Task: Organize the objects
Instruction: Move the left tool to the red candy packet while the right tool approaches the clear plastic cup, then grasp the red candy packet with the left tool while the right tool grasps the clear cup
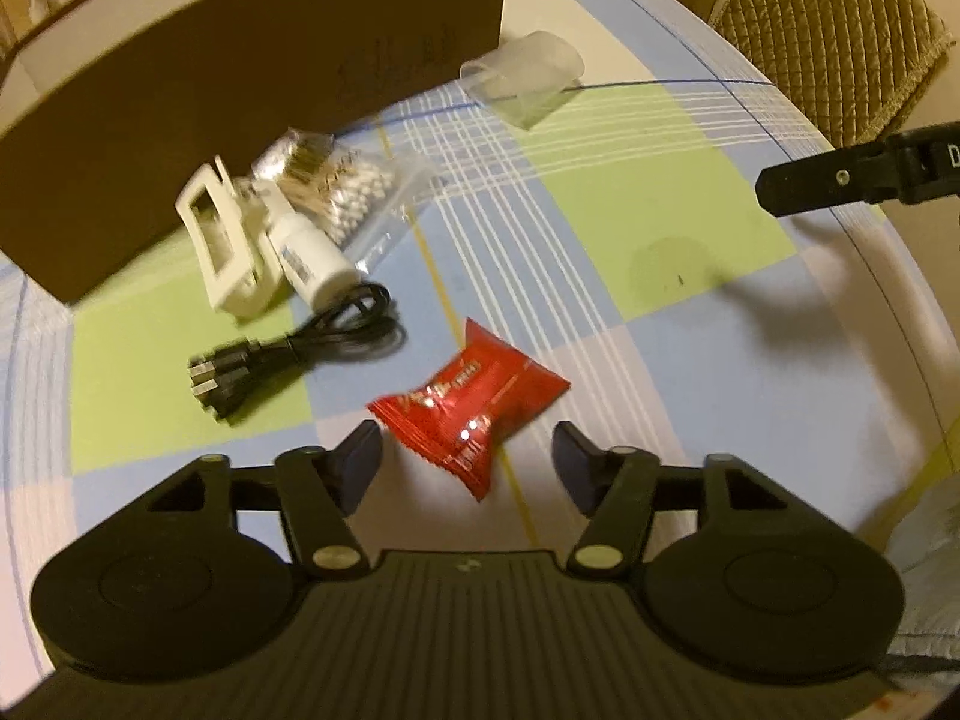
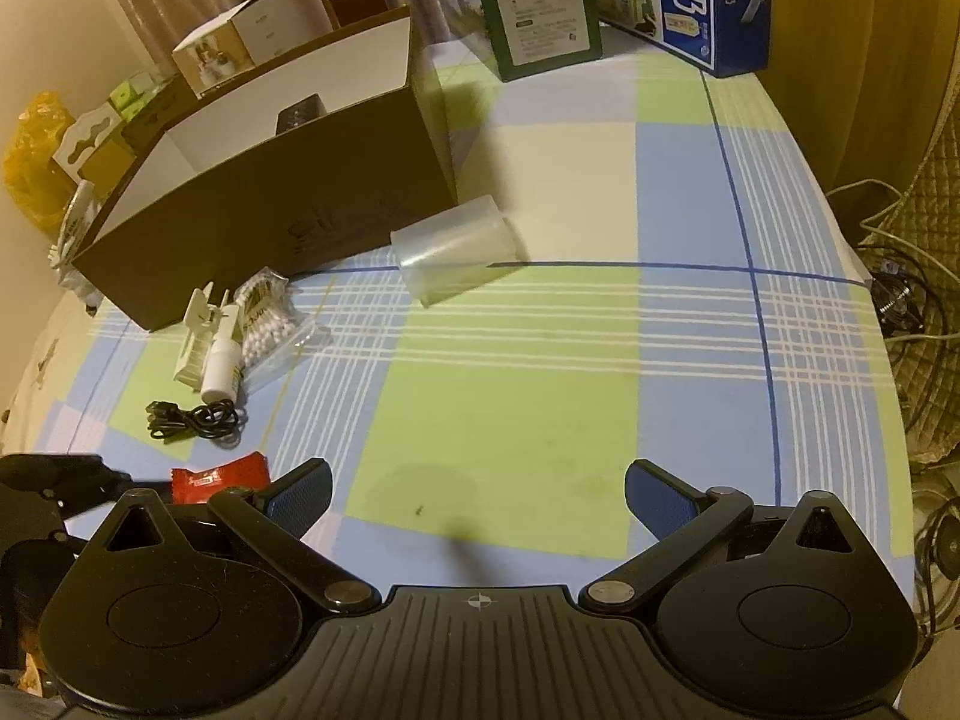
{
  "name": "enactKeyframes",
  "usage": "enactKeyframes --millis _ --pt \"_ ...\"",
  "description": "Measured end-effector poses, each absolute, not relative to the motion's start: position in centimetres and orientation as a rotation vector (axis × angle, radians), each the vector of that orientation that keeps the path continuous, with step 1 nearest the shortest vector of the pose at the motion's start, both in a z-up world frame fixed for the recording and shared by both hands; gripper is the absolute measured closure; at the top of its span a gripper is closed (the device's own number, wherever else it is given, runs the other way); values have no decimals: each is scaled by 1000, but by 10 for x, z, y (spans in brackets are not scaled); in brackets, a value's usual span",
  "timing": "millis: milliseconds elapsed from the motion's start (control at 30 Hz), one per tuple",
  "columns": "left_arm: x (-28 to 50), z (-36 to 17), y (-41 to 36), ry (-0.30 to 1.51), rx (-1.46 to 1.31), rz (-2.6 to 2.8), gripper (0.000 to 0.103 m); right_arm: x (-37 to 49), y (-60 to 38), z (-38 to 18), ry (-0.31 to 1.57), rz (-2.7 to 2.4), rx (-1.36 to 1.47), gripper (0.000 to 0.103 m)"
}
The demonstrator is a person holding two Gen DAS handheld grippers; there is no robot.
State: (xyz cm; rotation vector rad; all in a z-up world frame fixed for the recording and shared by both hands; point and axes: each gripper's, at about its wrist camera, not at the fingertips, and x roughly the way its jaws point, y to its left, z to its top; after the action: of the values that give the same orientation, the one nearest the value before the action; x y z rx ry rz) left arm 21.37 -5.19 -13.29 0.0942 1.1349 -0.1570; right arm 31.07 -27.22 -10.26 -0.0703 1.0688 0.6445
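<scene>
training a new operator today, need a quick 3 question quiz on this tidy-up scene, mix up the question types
1. True or false: the left claw is shut on the red foil snack packet.
2. Which lies nearest the black coiled USB cable? A) clear plastic cup on its side B) white spray bottle C) blue milk carton
3. Fill in: the brown cardboard box is open at the ____.

Key:
1. False: its jaws stand apart, either side of the packet.
2. B
3. top; the right wrist view shows its white inner wall.
</scene>
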Motion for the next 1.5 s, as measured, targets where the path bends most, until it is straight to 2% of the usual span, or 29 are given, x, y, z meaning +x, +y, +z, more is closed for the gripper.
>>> enactKeyframes --millis 133,300,367,433,500,800,1033,1267,1500 --pt "214 -124 -54 1087 196 -156 30 310 -275 -101 1065 639 -66 2" --pt "217 -129 -67 1050 300 -239 31 310 -277 -102 1076 630 -54 2" --pt "222 -135 -71 1073 311 -243 47 309 -278 -101 1076 628 -52 2" --pt "225 -139 -70 1089 274 -235 72 307 -279 -99 1071 631 -51 2" --pt "224 -141 -67 1095 235 -214 77 306 -281 -98 1070 629 -48 2" --pt "223 -138 -59 1099 82 -137 79 302 -282 -100 1077 629 -40 2" --pt "220 -109 -50 1018 22 -68 80 308 -273 -100 1050 665 -45 2" --pt "234 -82 -20 960 -22 70 80 334 -252 -98 973 717 -56 2" --pt "252 -78 10 951 -49 188 79 371 -221 -111 921 776 -98 2"
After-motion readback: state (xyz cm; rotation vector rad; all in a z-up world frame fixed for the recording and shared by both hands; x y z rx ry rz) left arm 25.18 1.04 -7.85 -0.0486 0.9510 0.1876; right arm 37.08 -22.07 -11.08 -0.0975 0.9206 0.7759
